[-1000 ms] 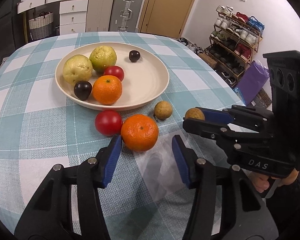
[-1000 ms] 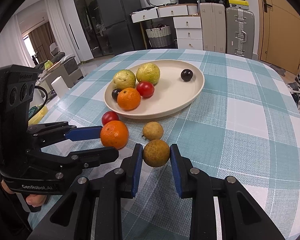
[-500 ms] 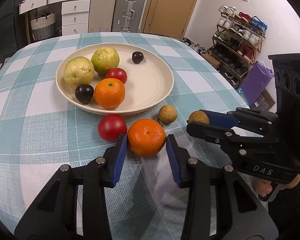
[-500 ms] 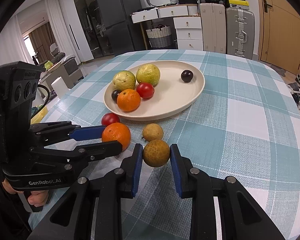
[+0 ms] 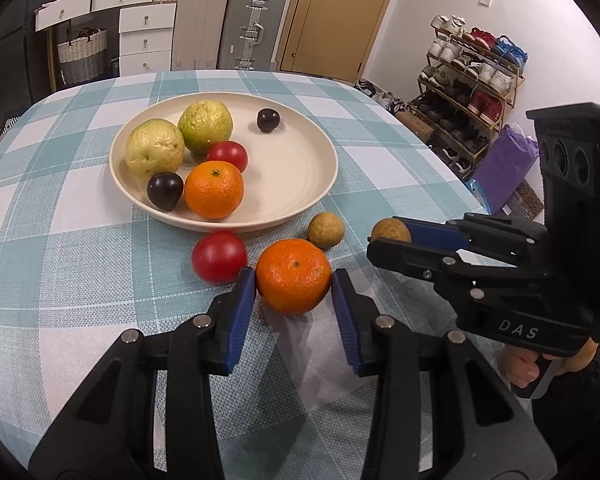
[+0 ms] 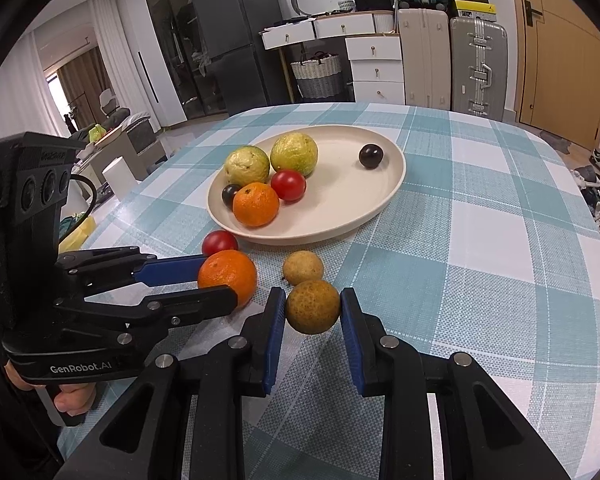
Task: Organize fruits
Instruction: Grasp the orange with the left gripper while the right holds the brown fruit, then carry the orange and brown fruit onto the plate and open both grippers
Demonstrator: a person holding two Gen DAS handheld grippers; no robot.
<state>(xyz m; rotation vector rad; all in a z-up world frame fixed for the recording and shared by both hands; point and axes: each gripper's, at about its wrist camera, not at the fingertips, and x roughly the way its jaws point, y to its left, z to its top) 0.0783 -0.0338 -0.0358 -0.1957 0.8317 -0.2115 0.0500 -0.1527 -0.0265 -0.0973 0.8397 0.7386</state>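
Note:
My left gripper (image 5: 294,280) is shut on an orange mandarin (image 5: 293,276) that rests on the checked cloth just in front of the cream plate (image 5: 312,184). Both blue pads press its sides. My right gripper (image 6: 313,308) is shut on a small brown round fruit (image 6: 313,306); in the left wrist view that fruit (image 5: 391,231) peeks out at the fingertips. A red tomato (image 5: 219,256) and a second brown fruit (image 5: 325,230) lie loose beside the mandarin. The plate holds two green guavas (image 5: 155,147), a mandarin, a tomato and two dark plums (image 5: 165,190).
The table's right edge (image 5: 452,176) drops off toward a shoe rack (image 5: 472,80) and a purple bag. Suitcases, drawers and a door stand behind the table. A person's hand (image 6: 74,398) grips the left gripper's handle.
The left gripper's jaws closed from wide open onto the mandarin on the cloth. The right gripper stayed shut on the brown fruit without moving.

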